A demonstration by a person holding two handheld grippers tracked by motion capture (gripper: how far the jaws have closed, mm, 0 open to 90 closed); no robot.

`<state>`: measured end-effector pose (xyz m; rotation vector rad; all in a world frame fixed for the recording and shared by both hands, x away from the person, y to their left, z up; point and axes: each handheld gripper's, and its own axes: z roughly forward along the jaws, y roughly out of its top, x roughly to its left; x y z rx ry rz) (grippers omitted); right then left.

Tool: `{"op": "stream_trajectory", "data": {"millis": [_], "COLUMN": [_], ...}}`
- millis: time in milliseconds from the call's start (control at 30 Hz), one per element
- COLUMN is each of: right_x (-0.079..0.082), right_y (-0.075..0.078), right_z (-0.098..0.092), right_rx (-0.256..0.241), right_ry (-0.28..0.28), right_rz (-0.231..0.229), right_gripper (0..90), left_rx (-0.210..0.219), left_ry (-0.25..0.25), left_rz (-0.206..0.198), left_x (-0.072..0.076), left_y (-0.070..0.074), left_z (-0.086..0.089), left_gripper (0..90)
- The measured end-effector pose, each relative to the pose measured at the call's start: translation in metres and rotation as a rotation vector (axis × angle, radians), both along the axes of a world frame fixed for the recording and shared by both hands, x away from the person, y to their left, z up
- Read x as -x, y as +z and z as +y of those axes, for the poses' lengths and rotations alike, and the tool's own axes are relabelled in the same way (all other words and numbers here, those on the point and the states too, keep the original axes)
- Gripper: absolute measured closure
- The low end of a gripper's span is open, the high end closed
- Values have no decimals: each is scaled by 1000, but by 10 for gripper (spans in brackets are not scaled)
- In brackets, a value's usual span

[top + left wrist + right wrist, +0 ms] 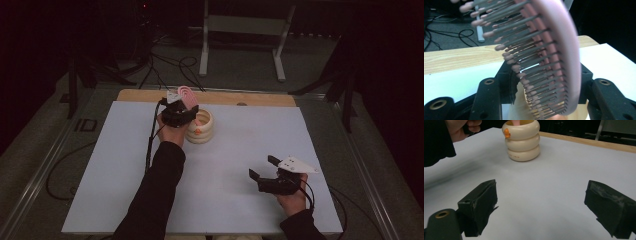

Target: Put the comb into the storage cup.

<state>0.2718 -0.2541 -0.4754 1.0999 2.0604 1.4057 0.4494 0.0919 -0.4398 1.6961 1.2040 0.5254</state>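
Pink plastic hairbrush (554,50) with an oval paddle head and rows of thin grey pins tipped in pale pink beads stands upright between the jaws of the left gripper (181,114), which are clamped on its lower part. Its handle end looks to dip into the cream-coloured holder (201,127) shaped like three stacked rounded rings, directly below and just in front of the claw; whether the tip touches the bottom is hidden.

The brush should be light and rigid in the body, smooth and a little slippery on its glossy back, while the pins are springy and give under pressure. A hold is best taken on the solid neck or handle, flat faces against the pads, never across the bristles, which would flex and let it twist.

The holder looks like glazed ceramic or hard plastic, smooth, fairly squat and stable, with a small orange mark (506,133) on its top ring. It sits on a matte white sheet (225,165) over a pale wooden tabletop (145,95).

The right gripper (265,167) hovers low over the sheet, well apart from the holder, its jaws spread wide and holding nothing.
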Motion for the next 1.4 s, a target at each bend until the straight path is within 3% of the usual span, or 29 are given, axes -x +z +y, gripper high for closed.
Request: {"op": "stream_trajectory", "data": {"millis": [933, 1200, 1400], "right_x": [-3, -3, -2], "right_y": [-1, -1, -1], "right_z": [4, 4, 4], "right_rx": [1, 2, 3], "right_ry": [10, 10, 10], "right_rz": [1, 0, 0], "right_gripper": [108, 108, 108], "left_rx": [-54, -90, -119], "left_ry": [26, 49, 72], "left_rz": [17, 6, 23], "left_x": [4, 7, 6], "left_y": [-2, 0, 0], "left_z": [2, 1, 0], "left_gripper": [352, 285, 157]}}
